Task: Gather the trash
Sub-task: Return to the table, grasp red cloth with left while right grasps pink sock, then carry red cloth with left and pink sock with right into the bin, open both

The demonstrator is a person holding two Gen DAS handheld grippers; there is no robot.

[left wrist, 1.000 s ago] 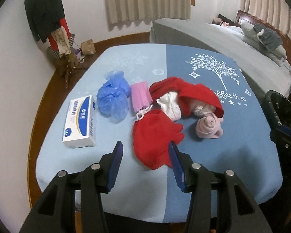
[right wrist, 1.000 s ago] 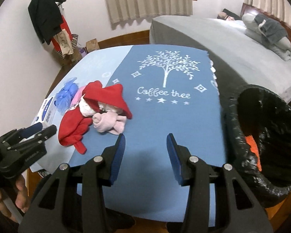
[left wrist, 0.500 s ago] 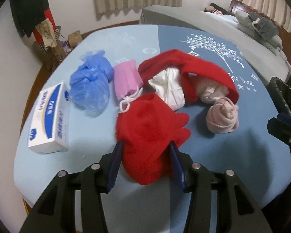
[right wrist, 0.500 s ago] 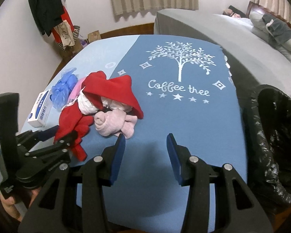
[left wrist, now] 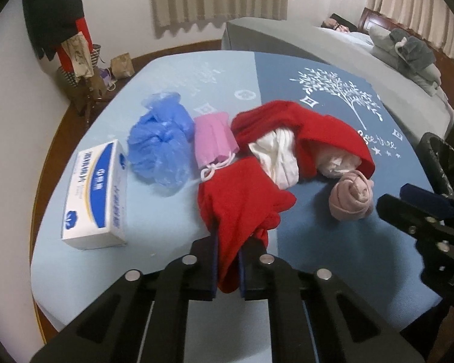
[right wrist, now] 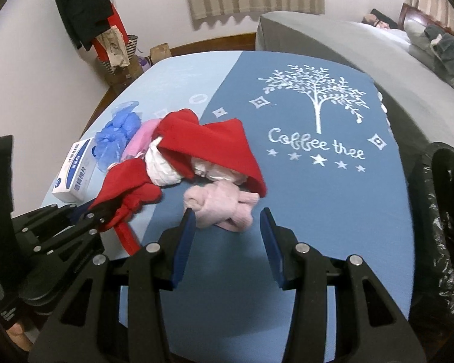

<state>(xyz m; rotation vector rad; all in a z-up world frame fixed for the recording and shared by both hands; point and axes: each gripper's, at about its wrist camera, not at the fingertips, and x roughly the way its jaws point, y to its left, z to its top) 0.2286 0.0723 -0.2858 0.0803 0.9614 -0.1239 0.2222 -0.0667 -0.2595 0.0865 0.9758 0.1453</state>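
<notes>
My left gripper point(left wrist: 227, 260) is shut on the near end of a red cloth point(left wrist: 242, 202) that lies on the blue table cover point(left wrist: 172, 220); it also shows in the right wrist view point(right wrist: 127, 193). Behind it lie a crumpled blue plastic bag point(left wrist: 160, 142), a pink face mask point(left wrist: 213, 139), a larger red garment point(left wrist: 311, 130) over white cloth point(left wrist: 275, 157), and a rolled pink sock point(left wrist: 351, 196). My right gripper point(right wrist: 227, 239) is open, just in front of the pink sock point(right wrist: 221, 205). A black-lined trash bin point(right wrist: 439, 217) stands at the right table edge.
A white and blue box point(left wrist: 95, 196) lies at the table's left edge. A grey bed point(left wrist: 333, 48) stands behind the table. A coat rack with clothes point(left wrist: 60, 24) stands at the left wall. The "Coffee tree" print point(right wrist: 314, 145) marks the cover's right half.
My left gripper moved forward over the red cloth and closed on its near end. My right gripper moved left toward the pink sock and stayed open.
</notes>
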